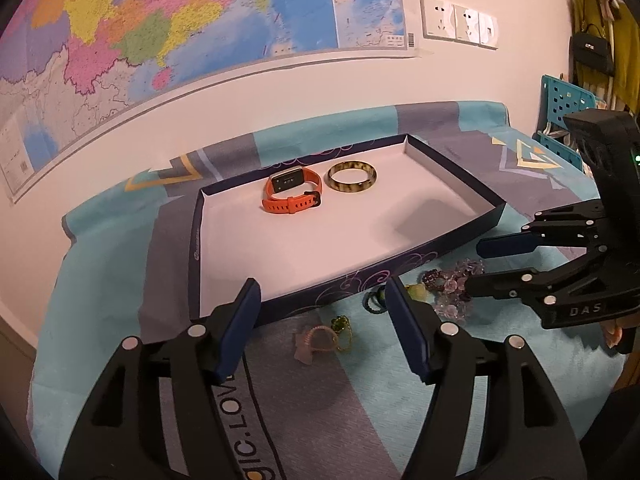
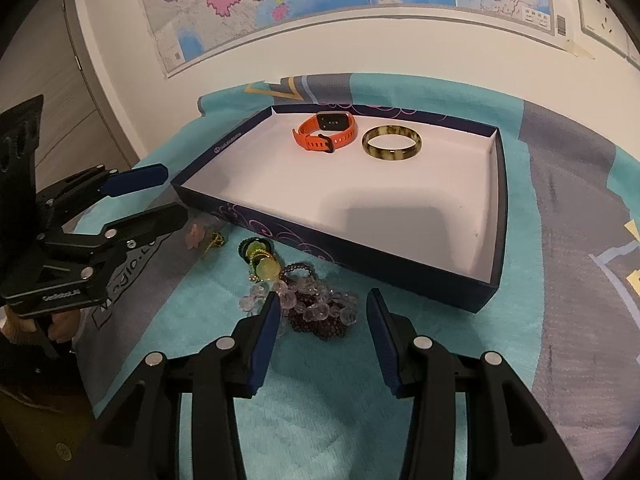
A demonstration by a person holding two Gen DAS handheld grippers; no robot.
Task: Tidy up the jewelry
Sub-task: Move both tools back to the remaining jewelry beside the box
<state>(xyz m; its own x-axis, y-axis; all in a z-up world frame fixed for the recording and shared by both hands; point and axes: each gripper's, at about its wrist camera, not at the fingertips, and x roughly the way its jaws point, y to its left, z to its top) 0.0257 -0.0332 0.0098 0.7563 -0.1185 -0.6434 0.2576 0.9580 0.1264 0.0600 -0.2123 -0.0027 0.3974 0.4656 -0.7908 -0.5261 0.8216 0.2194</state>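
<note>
Beads (image 2: 316, 308) just ahead of the right tool (image 2: 324, 312) look limp and slippery. Grab the bunched middle; both tools stand open, empty.

Home (wall map (image 1: 160, 32), hanging handbag (image 1: 591, 54))

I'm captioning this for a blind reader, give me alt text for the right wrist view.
Open tongs hover over a heap of bead bracelets on a teal cloth, beside a dark box holding an orange watch and a mottled bangle. A second pair of tongs reaches in from the left.
</note>
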